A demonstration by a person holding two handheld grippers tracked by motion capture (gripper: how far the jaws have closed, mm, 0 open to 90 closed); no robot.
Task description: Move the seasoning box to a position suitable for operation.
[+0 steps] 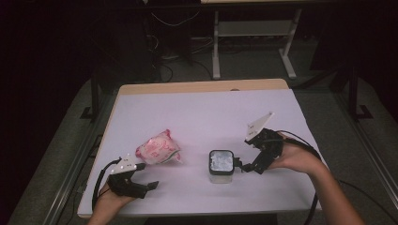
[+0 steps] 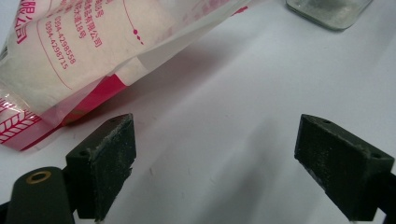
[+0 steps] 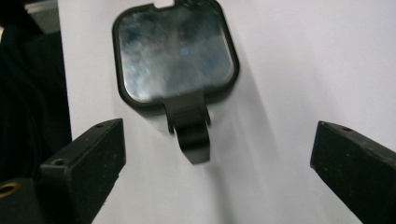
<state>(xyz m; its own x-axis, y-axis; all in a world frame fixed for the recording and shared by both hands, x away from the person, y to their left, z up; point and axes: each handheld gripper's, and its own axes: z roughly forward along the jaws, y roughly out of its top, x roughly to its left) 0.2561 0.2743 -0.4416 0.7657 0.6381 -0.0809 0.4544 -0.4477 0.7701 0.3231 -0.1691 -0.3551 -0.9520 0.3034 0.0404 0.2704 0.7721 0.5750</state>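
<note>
A clear square container (image 1: 221, 165) with a black-rimmed lid stands on the white table (image 1: 202, 117), right of centre. In the right gripper view the container's lid (image 3: 175, 51) faces me, its black latch flap (image 3: 190, 133) hanging toward the jaws. My right gripper (image 1: 244, 166) is open just right of the container, nothing between its pads (image 3: 95, 158). A pink-and-white plastic bag (image 1: 158, 148) lies left of the container. My left gripper (image 1: 148, 184) rests open near the front edge, just in front of the bag (image 2: 70, 60); its pads (image 2: 105, 161) are apart and empty.
The table's wooden far edge (image 1: 202, 86) borders grey floor. Desk legs (image 1: 216, 47) and cables stand beyond it in the dark. A corner of the container (image 2: 327, 11) appears at the top right of the left gripper view.
</note>
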